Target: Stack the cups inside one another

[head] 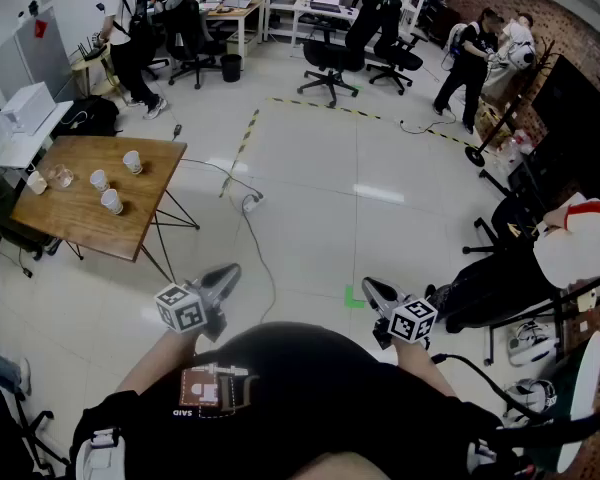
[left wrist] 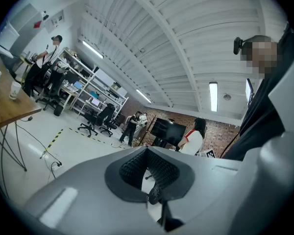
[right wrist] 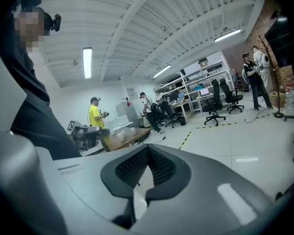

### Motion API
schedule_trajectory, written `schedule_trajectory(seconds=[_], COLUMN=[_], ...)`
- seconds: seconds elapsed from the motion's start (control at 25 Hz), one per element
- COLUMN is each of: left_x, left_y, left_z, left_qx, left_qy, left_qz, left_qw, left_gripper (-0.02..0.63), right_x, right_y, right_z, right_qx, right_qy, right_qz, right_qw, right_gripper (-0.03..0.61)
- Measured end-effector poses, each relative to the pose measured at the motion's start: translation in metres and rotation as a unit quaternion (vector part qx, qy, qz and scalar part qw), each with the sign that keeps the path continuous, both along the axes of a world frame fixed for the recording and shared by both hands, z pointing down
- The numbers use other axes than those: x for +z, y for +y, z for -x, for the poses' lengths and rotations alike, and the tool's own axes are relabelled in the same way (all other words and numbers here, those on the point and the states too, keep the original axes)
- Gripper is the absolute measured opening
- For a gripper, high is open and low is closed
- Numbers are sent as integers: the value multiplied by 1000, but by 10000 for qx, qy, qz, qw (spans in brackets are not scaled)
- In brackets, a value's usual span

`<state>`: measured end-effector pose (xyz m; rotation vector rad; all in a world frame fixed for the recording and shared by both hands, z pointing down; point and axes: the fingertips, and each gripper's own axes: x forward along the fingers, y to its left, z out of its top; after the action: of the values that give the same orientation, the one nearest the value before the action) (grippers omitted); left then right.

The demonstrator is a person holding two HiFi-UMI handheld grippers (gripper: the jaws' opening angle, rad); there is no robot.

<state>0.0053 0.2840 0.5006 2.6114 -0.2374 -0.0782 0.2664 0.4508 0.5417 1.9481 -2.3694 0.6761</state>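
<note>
While our left gripper (head: 230, 270) and our right gripper (head: 368, 288) are held close in front of our body, each has its jaws pressed together on nothing. In each gripper's own view the ribbed pads (left wrist: 132, 168) meet at the tips, with only open floor beyond them. Looking outward from there, the cups (head: 111, 200) are well apart from both grippers. They stand on the wooden table (head: 80, 230) at about ten o'clock in the head view, none nested yet. Three pale ones sit loosely grouped toward the table's middle and more lie off at the group's nine o'clock, one of which looks clearer than the rest, though we cannot tell what it is from here. We judge them to be thin disposable cups: very light, smooth-sided and soft in the wall, so they would tip or skid at a nudge and buckle under a hard squeeze. We would open the jaws wide first, then take a cup near its rim, where the wall should be stiffest. One pad would go inside and one outside, or both across the upper wall, closing only until the cup lifts. The tapered shape should let each one drop into the next if we lower it upright and centred.
</note>
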Motion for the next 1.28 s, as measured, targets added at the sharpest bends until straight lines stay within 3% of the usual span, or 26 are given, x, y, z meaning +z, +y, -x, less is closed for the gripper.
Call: schedule_trajectory(seconds=[0.56, 0.8, 1.04, 1.28], left_x=[-1, 5, 18, 13], left_y=[46, 47, 6, -103], left_z=[-59, -69, -64, -61], left_qx=[-181, -272, -345, -168], left_qy=[-82, -158, -140, 39], left_qz=[10, 125, 200, 63], left_qw=[9998, 9994, 9991, 9998], left_gripper=[-9, -9, -9, -9], right_x=[7, 18, 31, 13], right_y=[34, 26, -9, -103], right_z=[-63, -72, -73, -76], right_qx=[-199, -359, -332, 9], right_qy=[-35, -98, -125, 49], right_qz=[-29, 48, 180, 92], right_qw=[9998, 9993, 9992, 9999], right_gripper=[14, 14, 14, 14])
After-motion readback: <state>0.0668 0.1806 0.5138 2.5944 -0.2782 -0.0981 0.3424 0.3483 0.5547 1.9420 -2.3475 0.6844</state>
